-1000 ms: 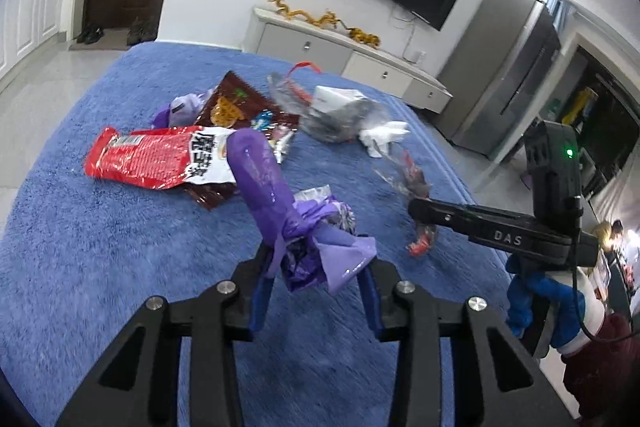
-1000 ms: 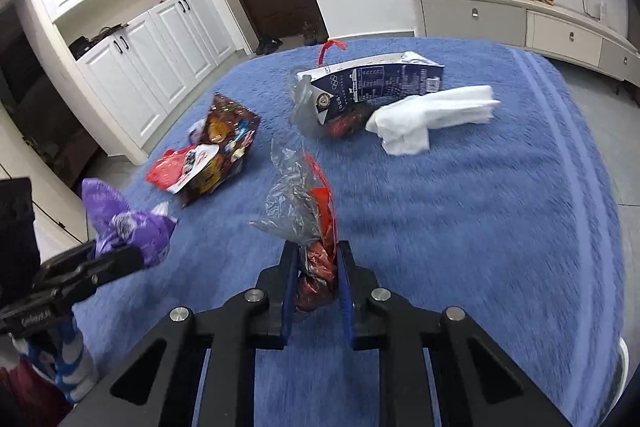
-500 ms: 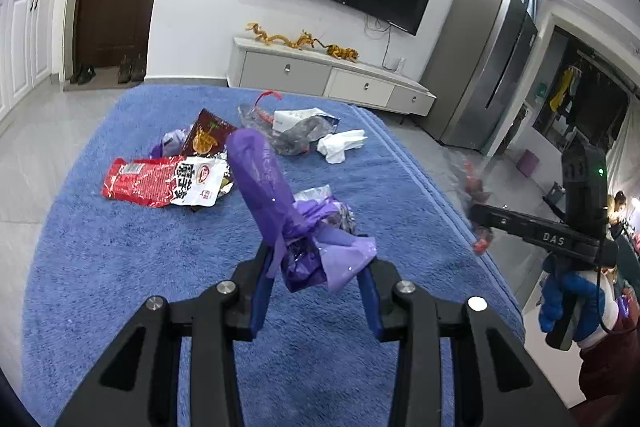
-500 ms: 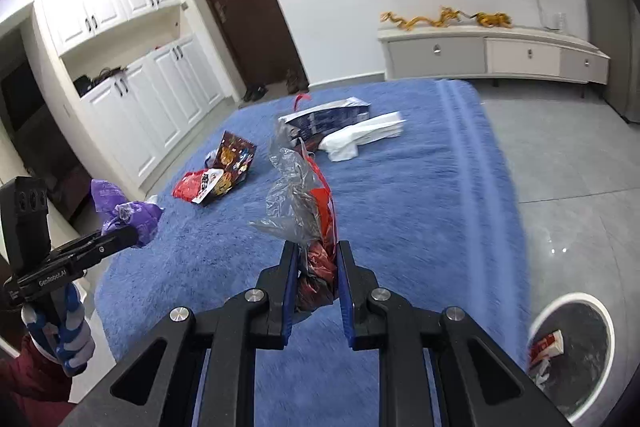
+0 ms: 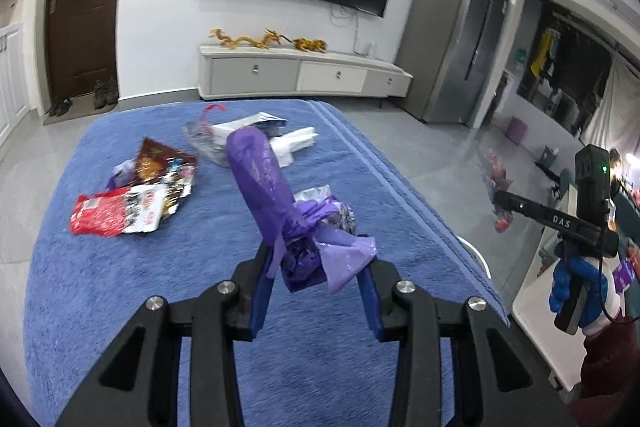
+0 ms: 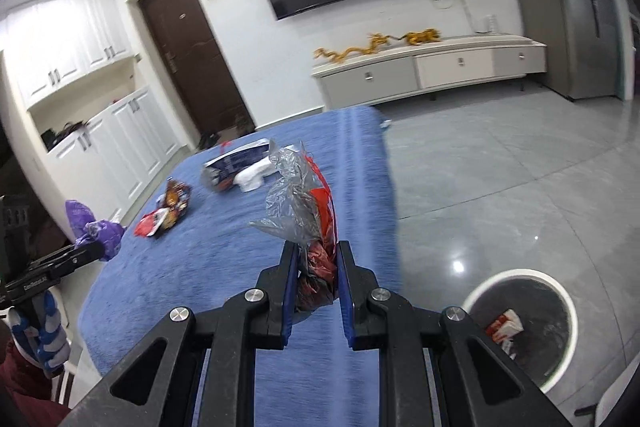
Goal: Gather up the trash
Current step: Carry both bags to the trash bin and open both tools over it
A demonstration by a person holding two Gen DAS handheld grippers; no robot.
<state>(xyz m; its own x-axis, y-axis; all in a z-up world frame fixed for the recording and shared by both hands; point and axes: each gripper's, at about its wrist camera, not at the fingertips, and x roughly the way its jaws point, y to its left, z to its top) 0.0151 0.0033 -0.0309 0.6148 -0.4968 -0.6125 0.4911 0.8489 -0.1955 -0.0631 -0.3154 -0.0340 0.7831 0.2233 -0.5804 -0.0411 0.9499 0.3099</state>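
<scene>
Both grippers have drawn back from the blue-covered counter (image 5: 120, 307) since a second ago, and each still carries its piece of trash; the right one has swung out to the side, so a bin now shows in its view.

The left gripper (image 5: 316, 259) is clenched on a crumpled purple plastic bag (image 5: 280, 203), which stands up between the blue pads with one long tail leaning away from the gripper. Ahead of it on the counter lie a red snack wrapper (image 5: 116, 213), a dark brown wrapper (image 5: 160, 163) just beyond that, and farther off a carton in clear plastic (image 5: 240, 131) with a white tissue (image 5: 296, 143) beside it.

The right gripper (image 6: 316, 267) is clamped on a clear plastic bag with red scraps (image 6: 304, 211), whose loose top rises above the fingertips. Below and to the right of this gripper, on the grey tiled floor, stands a white-rimmed trash bin (image 6: 520, 279) with a red and white packet inside. The same pile of wrappers sits ahead and to the left of this gripper. At the far left of this view the left gripper appears with its purple bag, held by a hand in a blue and white glove (image 6: 44, 327).
</scene>
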